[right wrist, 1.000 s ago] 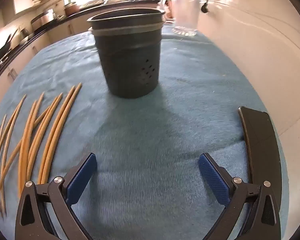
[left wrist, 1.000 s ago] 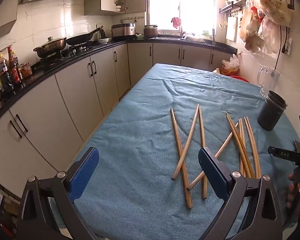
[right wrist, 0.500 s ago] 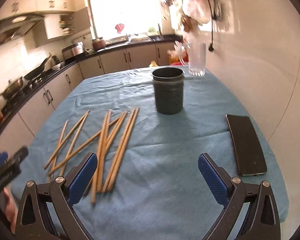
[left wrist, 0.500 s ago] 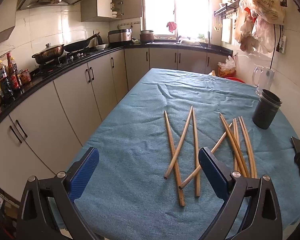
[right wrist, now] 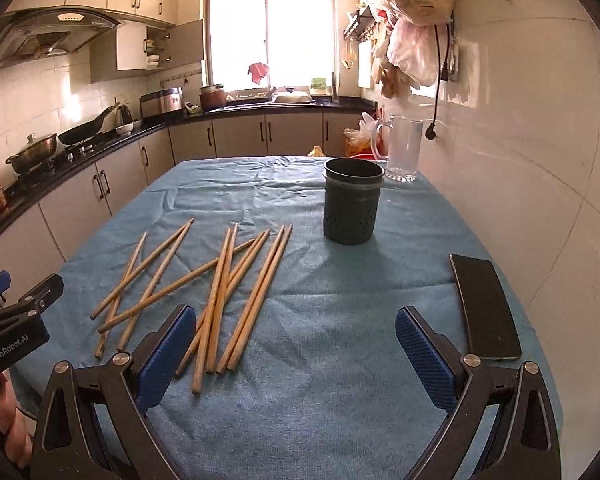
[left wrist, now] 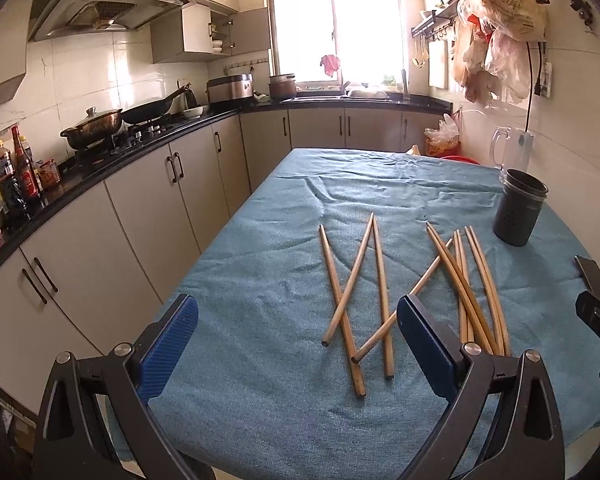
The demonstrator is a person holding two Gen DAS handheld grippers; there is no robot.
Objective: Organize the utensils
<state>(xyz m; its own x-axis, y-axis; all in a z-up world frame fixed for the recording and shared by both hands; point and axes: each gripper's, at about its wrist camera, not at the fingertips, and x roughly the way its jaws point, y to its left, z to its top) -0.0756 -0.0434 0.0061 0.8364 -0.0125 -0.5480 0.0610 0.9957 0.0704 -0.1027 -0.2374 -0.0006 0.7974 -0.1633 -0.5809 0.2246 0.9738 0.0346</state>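
Nothing's sorted yet: all the chopsticks (right wrist: 220, 288) lie loose on the cloth (right wrist: 340, 380) at centre-left, the holder (right wrist: 352, 204) up-centre looks empty, and my left gripper (left wrist: 296, 344) and right gripper (right wrist: 296, 352) both hang spread wide, gripping nothing.

Tan wooden chopsticks (right wrist: 224, 284), dark grey perforated holder (right wrist: 351, 208), blue cloth (right wrist: 340, 360), black phone (right wrist: 486, 306), blue ribbed pads (right wrist: 166, 356)

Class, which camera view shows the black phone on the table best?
The right wrist view: the phone lies whole and unobstructed on the blue tablecloth, near the wall. The left wrist view catches only a dark sliver at its right edge.
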